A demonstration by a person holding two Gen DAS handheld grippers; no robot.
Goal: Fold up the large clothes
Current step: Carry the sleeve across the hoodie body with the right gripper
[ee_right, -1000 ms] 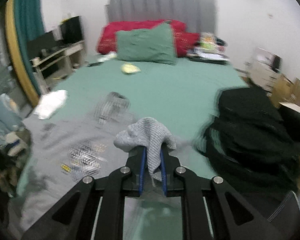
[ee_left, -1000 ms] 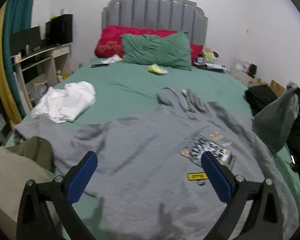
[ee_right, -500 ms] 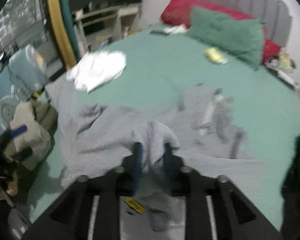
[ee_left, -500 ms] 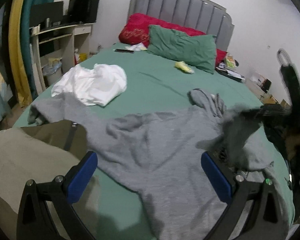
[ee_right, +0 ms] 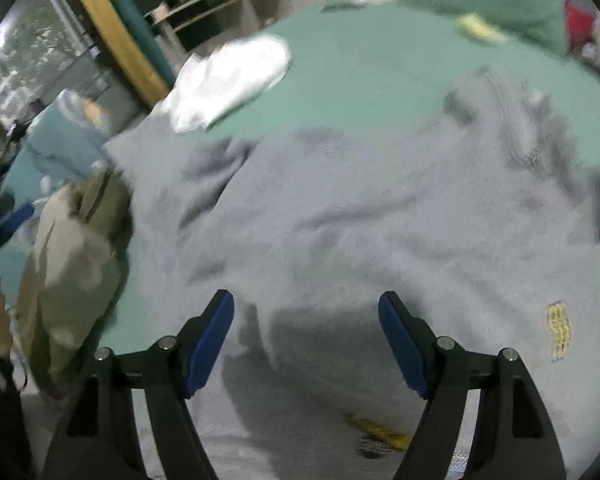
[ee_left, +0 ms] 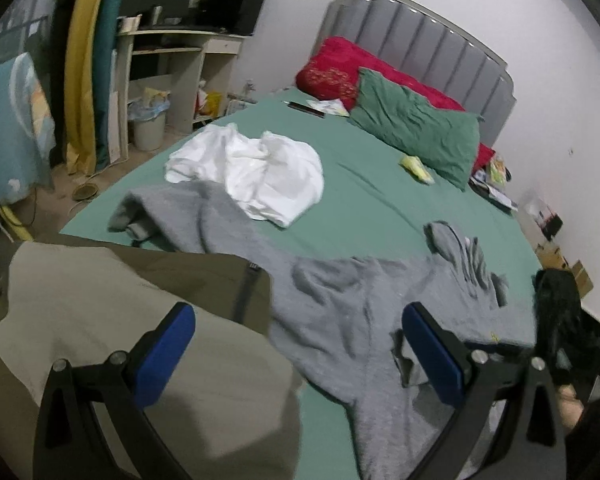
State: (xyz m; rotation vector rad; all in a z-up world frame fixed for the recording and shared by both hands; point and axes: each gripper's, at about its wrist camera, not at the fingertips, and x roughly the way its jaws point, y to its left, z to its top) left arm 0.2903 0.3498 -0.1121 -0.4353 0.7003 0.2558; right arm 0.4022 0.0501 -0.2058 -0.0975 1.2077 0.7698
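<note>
Left wrist view: left gripper (ee_left: 298, 350) spread wide, grasping nothing, poised above the near bed edge where an olive-tan garment (ee_left: 112, 328) meets the grey hoodie (ee_left: 340, 312). Hoodie spread on the green bed (ee_left: 372, 192), hood (ee_left: 466, 256) toward the headboard and pillows, one sleeve (ee_left: 168, 216) trailing to the left edge, cuff close to the white garment (ee_left: 252, 168). Long axis, by judgement, from hood down to the hem at the foot of the bed. Dark clothing (ee_left: 564, 320) heaped at the right.

Right wrist view: blurred. Right gripper (ee_right: 306, 340) released, fingers apart, empty, low over the hoodie (ee_right: 360, 220) body; a yellow label (ee_right: 558, 330) near the right finger, fabric bunched and wrinkled ahead. White garment (ee_right: 228, 80) beyond, olive-tan garment (ee_right: 72, 248) at left.

Likely trouble: folded-over cloth sliding back or rumpling since nothing pins it; trailing sleeve snagging the white garment when pulled in; left fingers pinching the olive-tan garment along with the hoodie, given their overlap
</note>
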